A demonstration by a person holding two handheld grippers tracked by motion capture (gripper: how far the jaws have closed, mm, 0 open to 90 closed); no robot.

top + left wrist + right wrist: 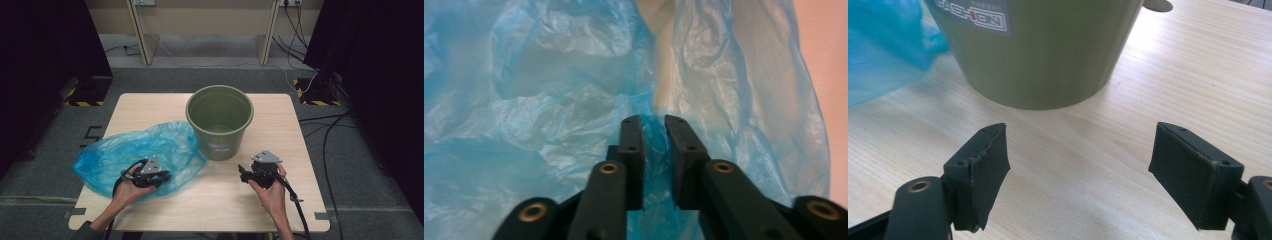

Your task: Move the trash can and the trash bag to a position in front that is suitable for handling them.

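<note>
On the wooden table (pixel 280 200), a green bucket (pixel 220 120) stands just beside a crumpled blue plastic bag (pixel 135 150) spread at its left. Over the bag's near edge, the left gripper (pixel 653 122) pinches a fold of film, while the right gripper (pixel 1080 150) gapes wide before the bucket.

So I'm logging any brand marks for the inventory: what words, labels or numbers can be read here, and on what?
"CASHION": white letters, the I in red, on a dark label on the side of the green bucket.
A smaller line above that word on the same label: too small to read.
The same label in the high view: blurred, unreadable.
Blue plastic bag: no print visible.
</note>
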